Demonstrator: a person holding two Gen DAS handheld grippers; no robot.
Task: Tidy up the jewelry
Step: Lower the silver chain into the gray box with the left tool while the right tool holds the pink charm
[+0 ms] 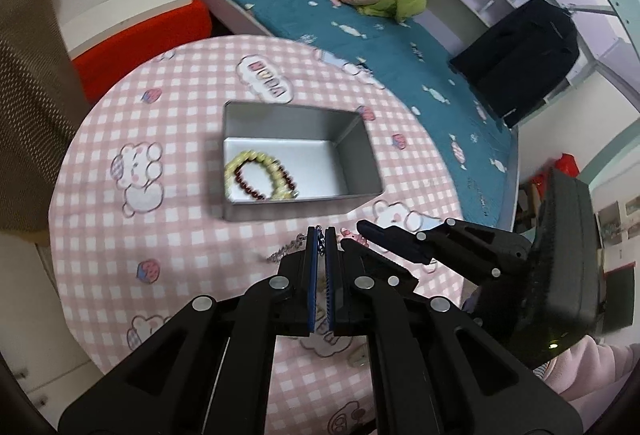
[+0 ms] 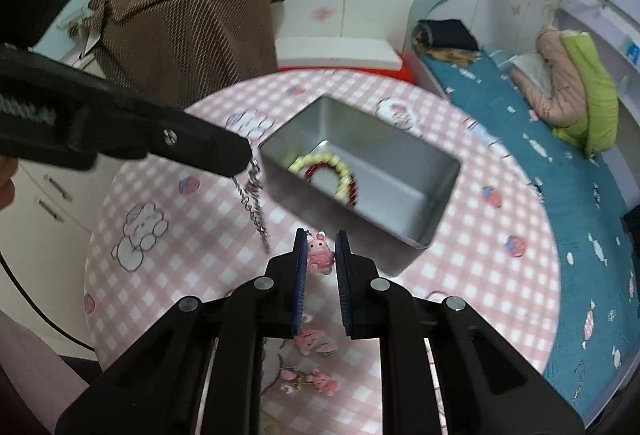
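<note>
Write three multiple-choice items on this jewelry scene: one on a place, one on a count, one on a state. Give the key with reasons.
1. Where do the bead bracelets lie?
A. inside the metal tin
B. on the bed
C. on the tablecloth beside the tin

2. How many bead bracelets are in the tin?
A. none
B. two
C. five

3. What does the right gripper hold?
A. nothing
B. a pink bunny charm
C. a red bracelet

Key: 1 A, both rings sit on the tin's floor; 2 B, one cream ring and one dark red ring show; 3 B, the charm sits pinched between its pads, while the left gripper pinches the silver chain.
</note>
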